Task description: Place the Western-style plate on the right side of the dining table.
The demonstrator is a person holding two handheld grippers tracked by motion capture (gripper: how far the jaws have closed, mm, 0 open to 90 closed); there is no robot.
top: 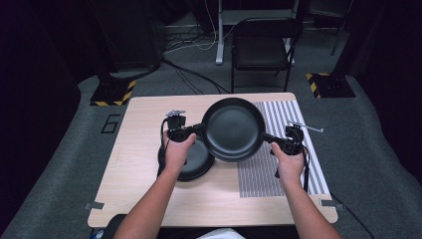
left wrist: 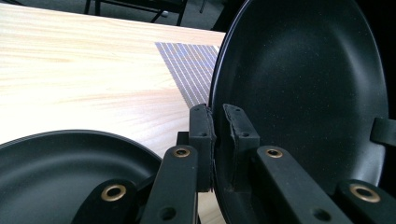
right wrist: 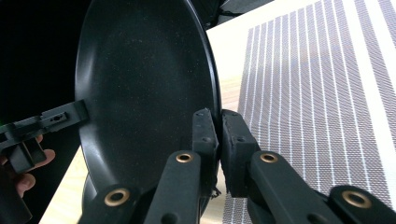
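Both grippers, left and right, clamp opposite rims of the black pan, above a second pan

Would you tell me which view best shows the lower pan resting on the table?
The high view: the lower pan lies on the table, partly covered by the left hand and the raised pan. The left gripper view shows one arc of its rim and inside. The right gripper view gives a dark sliver at most.
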